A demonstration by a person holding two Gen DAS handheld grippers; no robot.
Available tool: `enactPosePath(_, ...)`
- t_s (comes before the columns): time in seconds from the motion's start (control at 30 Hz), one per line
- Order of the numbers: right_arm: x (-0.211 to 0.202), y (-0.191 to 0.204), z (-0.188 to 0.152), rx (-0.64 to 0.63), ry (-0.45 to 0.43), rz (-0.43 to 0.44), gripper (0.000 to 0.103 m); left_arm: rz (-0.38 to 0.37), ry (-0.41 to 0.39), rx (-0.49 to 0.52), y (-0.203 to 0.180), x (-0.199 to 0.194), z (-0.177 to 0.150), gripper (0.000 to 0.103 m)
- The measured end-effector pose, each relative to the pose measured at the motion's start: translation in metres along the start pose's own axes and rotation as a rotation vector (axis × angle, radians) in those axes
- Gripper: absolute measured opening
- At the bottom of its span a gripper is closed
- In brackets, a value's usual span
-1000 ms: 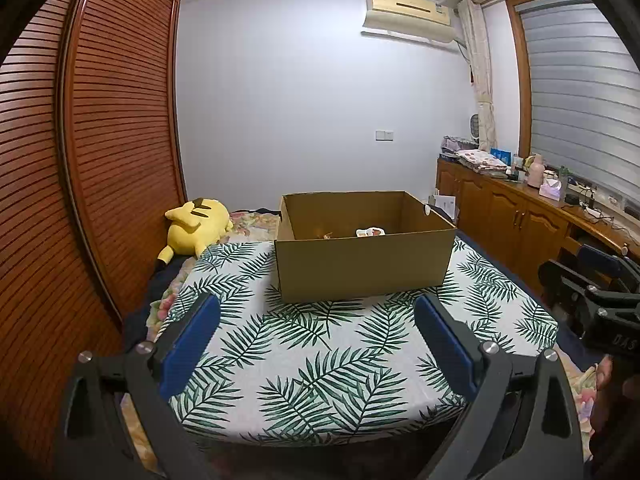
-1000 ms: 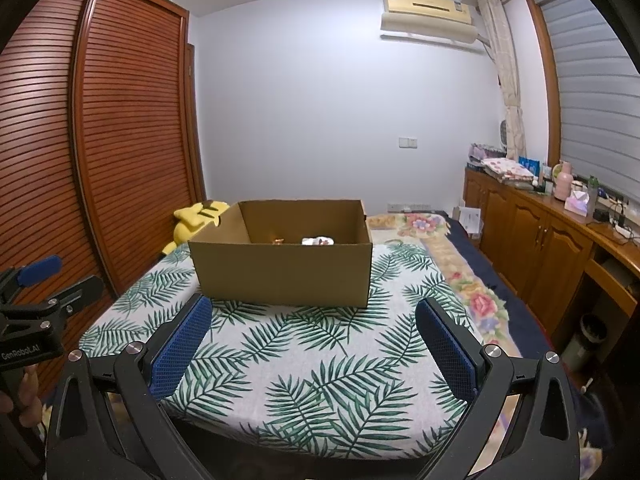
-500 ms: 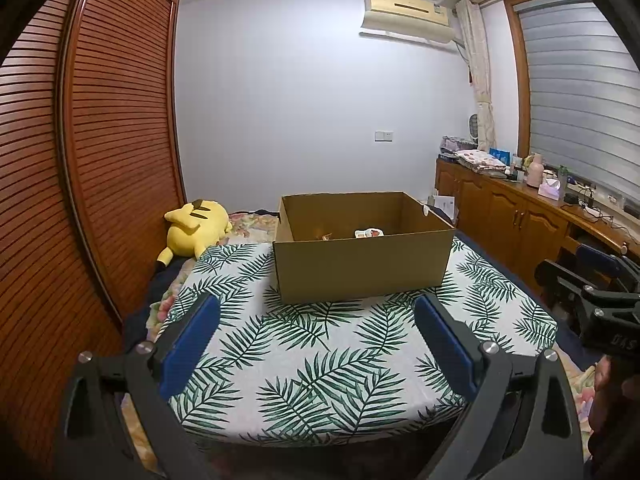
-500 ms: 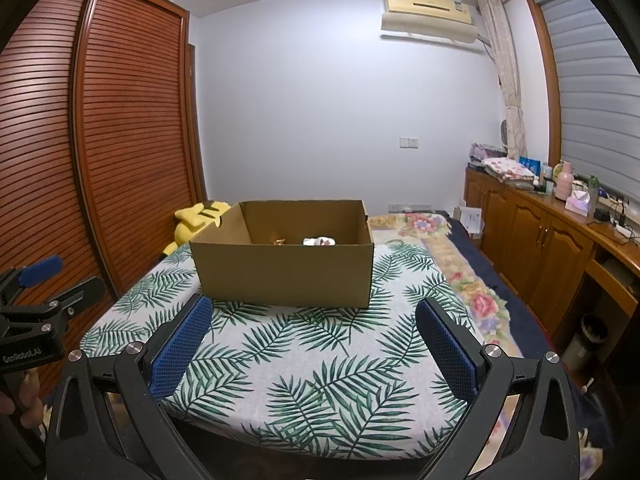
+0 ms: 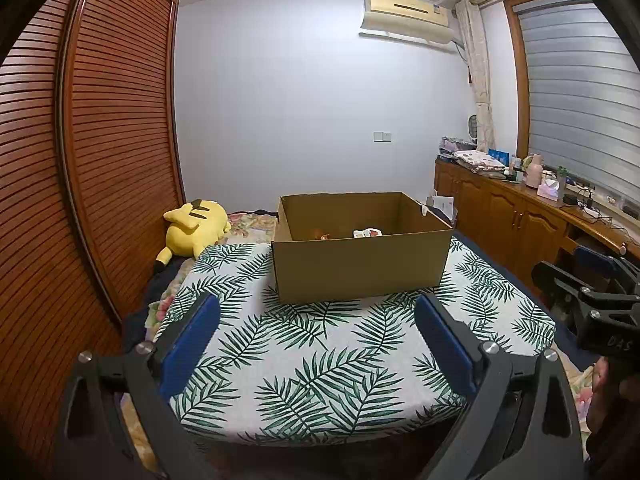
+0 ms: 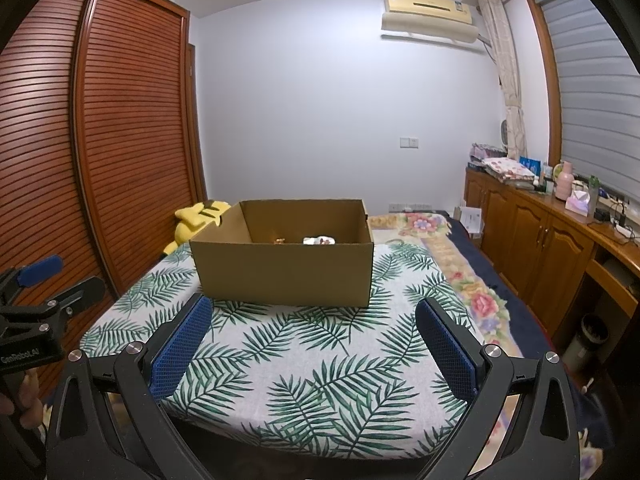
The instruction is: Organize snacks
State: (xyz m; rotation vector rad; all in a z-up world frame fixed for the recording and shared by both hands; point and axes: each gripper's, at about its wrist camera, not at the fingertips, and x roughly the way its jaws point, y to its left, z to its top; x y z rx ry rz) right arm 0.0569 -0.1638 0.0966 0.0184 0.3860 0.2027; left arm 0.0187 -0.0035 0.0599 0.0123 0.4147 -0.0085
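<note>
Comparing with half a second back, almost nothing differs: both grippers hold the same height before the bed, and the cardboard box (image 5: pixel 360 246) sits at the same spot on the palm-leaf sheet (image 5: pixel 320 360).

At far left the slatted wardrobe (image 5: pixel 80 160) runs close along the bed's left edge, with a yellow plush toy (image 5: pixel 196 226) lying beside it behind the sheet. The left gripper (image 5: pixel 316 346) hangs over the bed's near edge, its blue pads (image 5: pixel 188 346) spread wide apart and empty. Between it and the box lies a bare stretch of sheet. The box is open-topped; inside it, small snack packets (image 5: pixel 367 233) show just above the front wall. The right gripper (image 6: pixel 314 346) likewise stands wide apart with nothing between its pads, level with the left one. Right of the box the sheet ends at a floral blanket (image 6: pixel 460 272), then a narrow aisle, then the wooden counter (image 6: pixel 560 232) under the window.
</note>
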Motion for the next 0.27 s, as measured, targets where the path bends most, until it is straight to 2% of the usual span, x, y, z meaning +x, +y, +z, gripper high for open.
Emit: enactPosePath(0.27,0.0005,0.0000,-0.0008,0.001,0.001,0.000,0.103,-0.002,0.002,-0.002,-0.0022,-0.0016,-0.0003,0.099)
